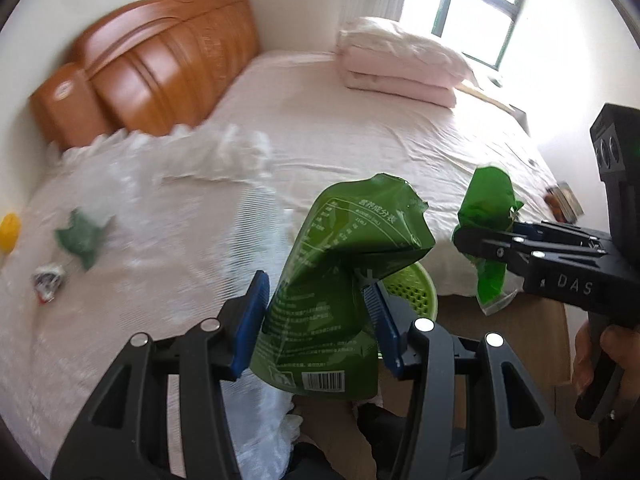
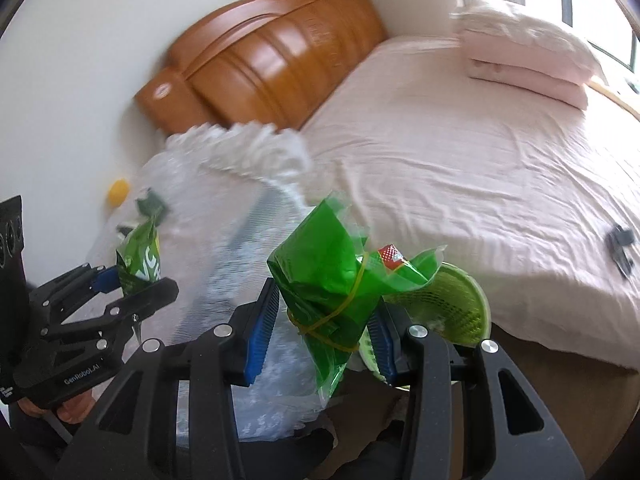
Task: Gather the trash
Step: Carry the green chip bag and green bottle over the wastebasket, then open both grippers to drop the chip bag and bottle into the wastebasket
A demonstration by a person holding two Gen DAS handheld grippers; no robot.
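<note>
Both grippers clamp green wrappers: left gripper (image 1: 316, 320) dark green pouch (image 1: 340, 280); right gripper (image 2: 326, 330) bright green bag (image 2: 324, 276).

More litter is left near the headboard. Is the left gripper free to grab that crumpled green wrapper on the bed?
Probably not yet: the left gripper tongs are already clamped on a green snack bag, so the crumpled green wrapper must wait.

A home bedroom: a bed (image 1: 360, 128) with wooden headboard (image 1: 160, 68), folded quilt (image 1: 400, 60) and window (image 1: 476, 4).
</note>
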